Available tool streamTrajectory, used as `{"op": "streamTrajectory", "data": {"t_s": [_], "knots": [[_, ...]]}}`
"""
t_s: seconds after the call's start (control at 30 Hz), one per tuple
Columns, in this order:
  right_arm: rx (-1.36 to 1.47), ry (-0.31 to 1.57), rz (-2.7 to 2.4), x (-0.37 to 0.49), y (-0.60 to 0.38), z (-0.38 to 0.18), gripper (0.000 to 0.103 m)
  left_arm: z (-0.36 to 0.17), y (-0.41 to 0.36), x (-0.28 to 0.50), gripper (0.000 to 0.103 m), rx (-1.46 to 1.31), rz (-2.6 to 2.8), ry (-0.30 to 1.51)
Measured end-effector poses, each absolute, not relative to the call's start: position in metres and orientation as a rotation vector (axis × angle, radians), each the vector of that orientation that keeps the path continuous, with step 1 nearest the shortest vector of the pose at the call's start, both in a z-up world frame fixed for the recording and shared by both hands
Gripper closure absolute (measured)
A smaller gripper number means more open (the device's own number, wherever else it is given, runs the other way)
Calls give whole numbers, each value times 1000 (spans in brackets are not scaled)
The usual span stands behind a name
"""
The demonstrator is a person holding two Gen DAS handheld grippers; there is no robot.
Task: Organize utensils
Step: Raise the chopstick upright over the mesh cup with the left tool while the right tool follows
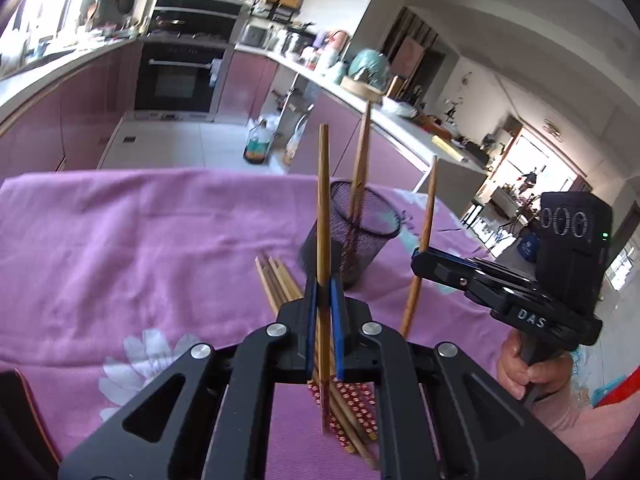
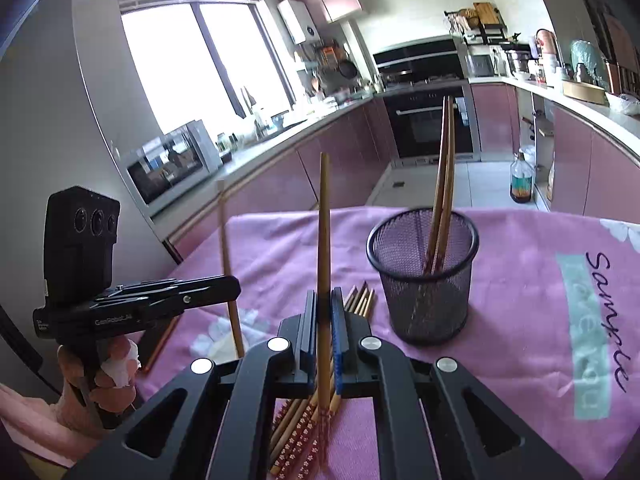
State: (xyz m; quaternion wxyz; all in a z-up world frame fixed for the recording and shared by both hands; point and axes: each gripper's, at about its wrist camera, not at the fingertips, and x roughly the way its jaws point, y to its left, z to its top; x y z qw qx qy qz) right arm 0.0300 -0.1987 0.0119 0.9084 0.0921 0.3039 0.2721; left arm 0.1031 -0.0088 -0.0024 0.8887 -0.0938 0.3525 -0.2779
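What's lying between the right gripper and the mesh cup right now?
In the right wrist view, only pink cloth and the tips of the loose chopsticks lie between the right gripper and mesh cup.

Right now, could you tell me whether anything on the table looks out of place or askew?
Mostly tidy. Two chopsticks lean in the mesh cup, while a loose bundle of chopsticks lies on the pink cloth, not yet sorted. Each gripper holds one chopstick upright.

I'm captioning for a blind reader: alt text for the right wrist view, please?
Right gripper shut on an upright chopstick above loose chopsticks on a pink cloth; a mesh cup holds two more.
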Motion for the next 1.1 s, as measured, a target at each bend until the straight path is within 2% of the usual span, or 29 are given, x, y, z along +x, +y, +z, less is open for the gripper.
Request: {"op": "streamTrajectory", "data": {"t_s": [0.4,1.1], "knots": [[196,535,544,28,-213,38,98,41,-7,89,96,-219,-625,611],[168,448,497,26,-227,65,98,67,-29,111,96,-207,-633,531]]}}
